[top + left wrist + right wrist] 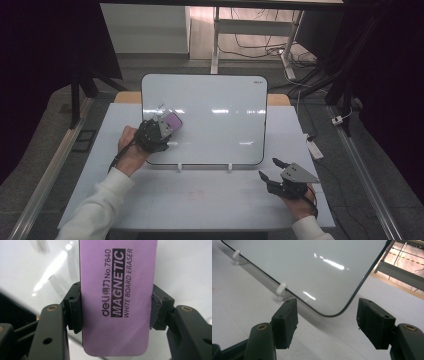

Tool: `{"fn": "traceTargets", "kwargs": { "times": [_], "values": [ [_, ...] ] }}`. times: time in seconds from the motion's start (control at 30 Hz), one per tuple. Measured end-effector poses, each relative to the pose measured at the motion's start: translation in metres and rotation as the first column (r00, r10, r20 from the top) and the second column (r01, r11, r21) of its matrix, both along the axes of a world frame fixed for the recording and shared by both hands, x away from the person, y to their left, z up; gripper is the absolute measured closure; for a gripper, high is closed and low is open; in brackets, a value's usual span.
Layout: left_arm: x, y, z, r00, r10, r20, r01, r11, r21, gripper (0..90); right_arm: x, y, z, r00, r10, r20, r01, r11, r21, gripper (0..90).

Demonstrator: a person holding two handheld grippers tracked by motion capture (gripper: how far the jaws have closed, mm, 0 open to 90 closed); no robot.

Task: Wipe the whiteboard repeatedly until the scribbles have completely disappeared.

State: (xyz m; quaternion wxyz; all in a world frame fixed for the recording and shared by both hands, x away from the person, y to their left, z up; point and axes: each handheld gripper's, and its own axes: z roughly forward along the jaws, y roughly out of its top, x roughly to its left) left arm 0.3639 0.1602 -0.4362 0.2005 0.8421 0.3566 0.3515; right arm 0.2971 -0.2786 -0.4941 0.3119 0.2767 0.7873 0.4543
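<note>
Left gripper (116, 312): the two black jaws are clamped on the long edges of a purple eraser (117, 297), one pad pressing each side (the printed face reads "MAGNETIC WHITE BOARD ERASER"). The eraser stands out past the jaws, and behind it lies the glossy white surface of the whiteboard (185, 270), with streaks of reflected light at the upper left. Whether the eraser touches that surface cannot be told.

In the high view the left gripper (165, 127) sits over the left part of the whiteboard (215, 115), the eraser (173, 120) showing as a small purple patch at its far end. The left hand (131, 150) and a white sleeve (97, 205) run back toward the near left corner of the table (210, 200).

Right gripper (327, 322): the jaws stand apart with nothing between them (the pads are bare). Through the gap appear the white table top and the rounded, black-edged near right corner of the whiteboard (312, 265); two small white clips (281, 291) prop its near edge.

In the high view the right gripper (270, 169) rests low on the table, near the board's near right corner and clear of it, a grey three-cornered plate on top. The two grippers are well apart. The board leans back on the table, its far edge raised. Beyond the table lies a grey floor (150, 62) with cables.
</note>
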Motion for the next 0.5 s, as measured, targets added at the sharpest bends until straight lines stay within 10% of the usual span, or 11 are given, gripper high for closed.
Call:
{"fn": "traceTargets", "kwargs": {
  "times": [0.17, 0.5],
  "values": [
    [-0.003, 0.013, 0.005, 0.9968, 0.047, -0.064, -0.046, 0.9987, 0.022, 40.7, 0.000, -0.001, 0.000, 1.0000, -0.002, 0.000, 0.002, 1.0000, 0.001, 32.7],
    [-0.009, 0.008, 0.003, 0.9872, -0.033, -0.156, 0.043, 0.9970, 0.064, 40.7, 0.000, 0.000, 0.001, 1.0000, -0.002, 0.005, 0.002, 1.0000, 0.000, 32.7]
  ]
}}
